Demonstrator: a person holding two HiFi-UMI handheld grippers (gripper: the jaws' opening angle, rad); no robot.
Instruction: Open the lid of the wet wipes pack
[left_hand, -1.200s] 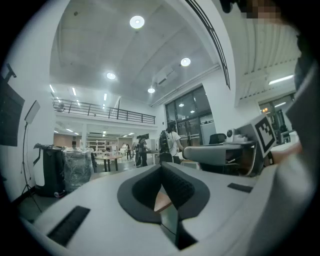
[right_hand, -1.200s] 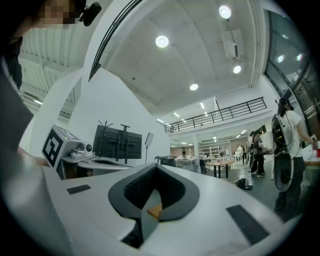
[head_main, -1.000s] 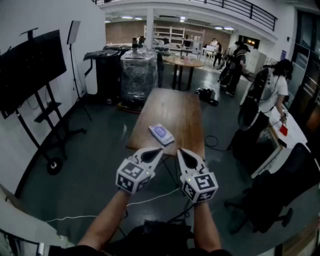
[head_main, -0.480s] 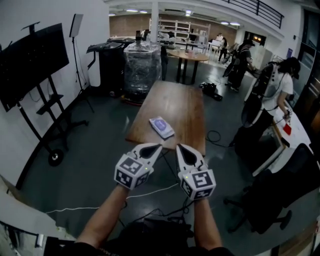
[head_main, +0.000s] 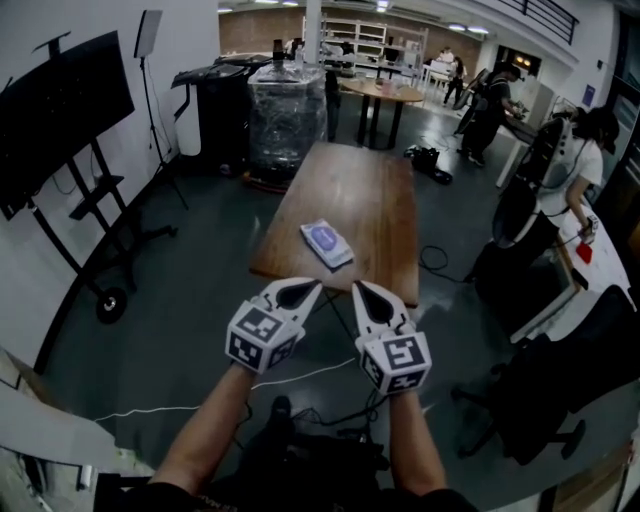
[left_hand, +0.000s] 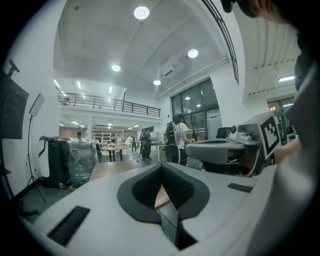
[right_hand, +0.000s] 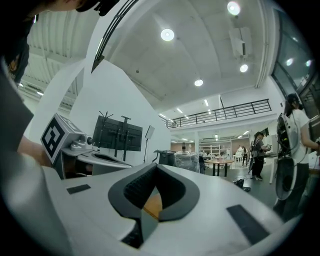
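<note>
The wet wipes pack, white with a bluish lid, lies flat near the front edge of a long wooden table. My left gripper and right gripper hover side by side just short of that edge, pointing level towards the pack. Both are shut with nothing between their jaws. In the left gripper view the shut jaws hide the pack, and the right gripper's body shows beside them. The right gripper view shows its jaws meeting at the tips over a sliver of tabletop.
A plastic-wrapped stack stands beyond the table's far end. A black screen on a wheeled stand is at the left. People, a white desk and a black chair are at the right. Cables trail on the floor.
Both grippers have drifted a little forward and down, still shut and side by side. The table and pack look slightly closer and the view has tilted downward.
</note>
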